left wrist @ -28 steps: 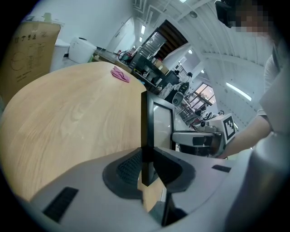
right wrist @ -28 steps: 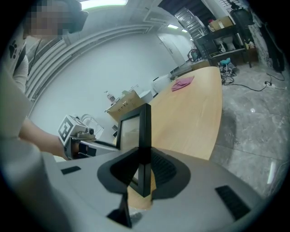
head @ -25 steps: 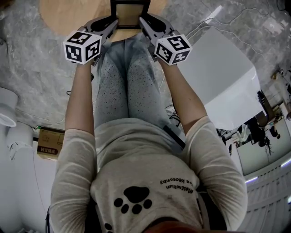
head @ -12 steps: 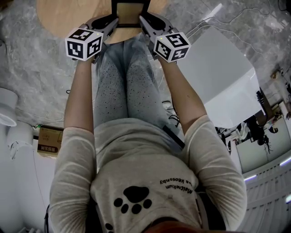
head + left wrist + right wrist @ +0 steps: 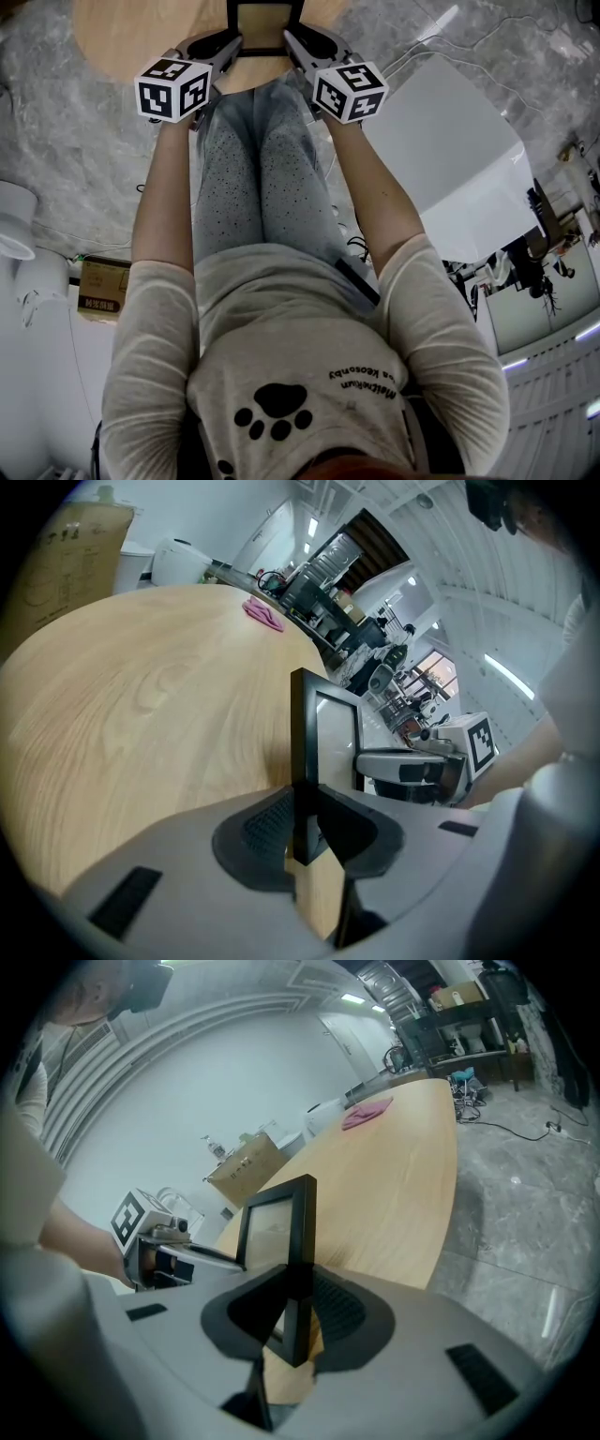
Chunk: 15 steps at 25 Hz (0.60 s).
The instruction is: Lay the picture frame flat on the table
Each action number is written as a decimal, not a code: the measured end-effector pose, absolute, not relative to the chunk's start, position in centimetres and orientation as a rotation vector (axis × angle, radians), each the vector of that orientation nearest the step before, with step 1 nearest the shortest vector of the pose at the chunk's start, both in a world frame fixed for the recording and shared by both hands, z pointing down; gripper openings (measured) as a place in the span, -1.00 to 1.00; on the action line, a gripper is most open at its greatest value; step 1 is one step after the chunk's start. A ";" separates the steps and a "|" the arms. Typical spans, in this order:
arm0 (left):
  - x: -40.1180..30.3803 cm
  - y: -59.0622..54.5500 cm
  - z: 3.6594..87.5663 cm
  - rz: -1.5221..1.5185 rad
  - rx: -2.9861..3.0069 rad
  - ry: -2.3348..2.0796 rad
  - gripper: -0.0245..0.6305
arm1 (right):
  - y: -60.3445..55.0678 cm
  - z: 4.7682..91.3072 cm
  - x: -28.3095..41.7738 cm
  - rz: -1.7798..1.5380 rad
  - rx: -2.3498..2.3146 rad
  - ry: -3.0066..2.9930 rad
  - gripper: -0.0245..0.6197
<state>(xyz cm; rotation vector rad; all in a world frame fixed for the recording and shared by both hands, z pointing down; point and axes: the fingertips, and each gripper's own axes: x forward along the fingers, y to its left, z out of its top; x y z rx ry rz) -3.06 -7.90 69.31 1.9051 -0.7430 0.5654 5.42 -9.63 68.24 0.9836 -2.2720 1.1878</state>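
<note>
A black picture frame point(image 5: 265, 23) with a glass front stands upright over the near edge of the round wooden table point(image 5: 131, 28). My left gripper point(image 5: 232, 44) is shut on its left side rail, and my right gripper point(image 5: 294, 41) is shut on its right rail. In the left gripper view the frame point(image 5: 325, 733) rises edge-on from between the pads, with the gripper point(image 5: 302, 832) clamped low on the rail. The right gripper view shows the frame point(image 5: 279, 1222) pinched the same way by the gripper point(image 5: 298, 1321). The frame's bottom edge is hidden behind the jaws.
A pink cloth point(image 5: 262, 613) lies at the table's far side, next to a cardboard box point(image 5: 246, 1168). A white cabinet point(image 5: 450, 159) stands to the right of the person's legs. A small carton point(image 5: 103, 291) sits on the grey floor at the left.
Both grippers and the frame have shifted slightly away from the person, further over the table. The grips have not changed.
</note>
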 end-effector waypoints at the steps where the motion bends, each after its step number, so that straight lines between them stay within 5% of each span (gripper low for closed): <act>1: -3.1 -7.9 69.3 0.560 1.899 -0.746 -0.67 | -9.7 68.3 5.4 1.190 0.985 -2.270 -0.65; 15: -3.4 -8.3 70.0 0.560 1.845 -0.799 -0.66 | -10.0 69.0 5.1 1.216 0.997 -2.228 -0.65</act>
